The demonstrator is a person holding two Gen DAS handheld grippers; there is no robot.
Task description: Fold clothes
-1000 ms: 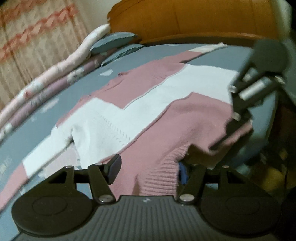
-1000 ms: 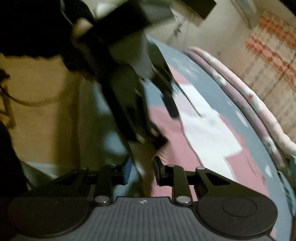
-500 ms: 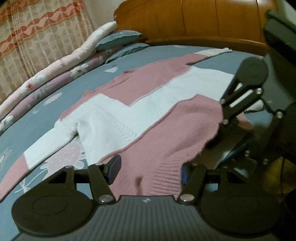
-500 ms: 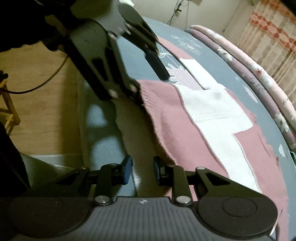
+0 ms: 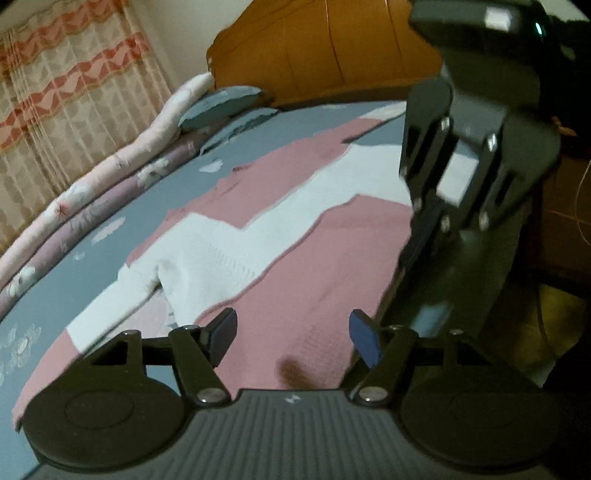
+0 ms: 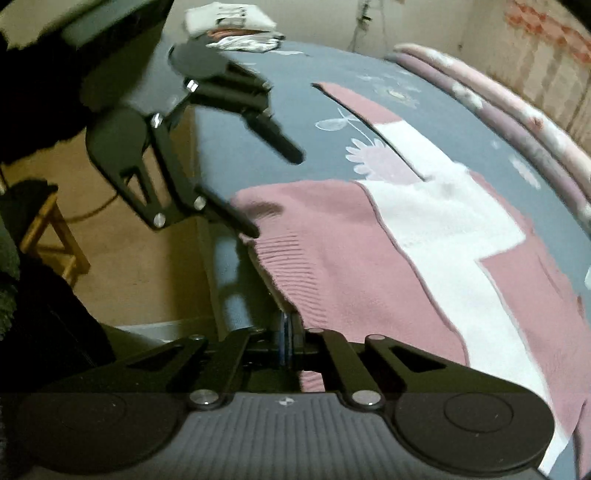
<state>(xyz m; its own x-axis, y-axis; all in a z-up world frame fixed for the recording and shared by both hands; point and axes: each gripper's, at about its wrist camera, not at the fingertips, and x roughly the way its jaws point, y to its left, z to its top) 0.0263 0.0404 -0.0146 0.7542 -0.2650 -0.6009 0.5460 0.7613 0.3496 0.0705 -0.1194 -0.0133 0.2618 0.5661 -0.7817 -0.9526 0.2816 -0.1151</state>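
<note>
Broadly, your scene is a bed (image 5: pixel 110 280) under a grey-blue floral sheet, with a wooden headboard (image 5: pixel 332 51) at its far end and a patterned curtain (image 5: pixel 66 96) along the far side. Rolled pink and mauve bedding (image 5: pixel 122 170) runs down that far edge, with two grey pillows (image 5: pixel 221 105) near the headboard. Spread flat across the sheet lies the pink-and-white knitted sweater (image 6: pixel 424 236), one sleeve reaching toward the headboard and its ribbed hem at the near edge of the bed. A folded stack of clothes (image 6: pixel 236 26) sits beyond the bed in the right wrist view. Your left tongs (image 5: pixel 293 332) stand wide and are opening, their blue pads over pink knit without pressing it. Your right tongs (image 6: pixel 290 341) are closed tight, pinching the ribbed hem where it meets the edge of the bed.
</note>
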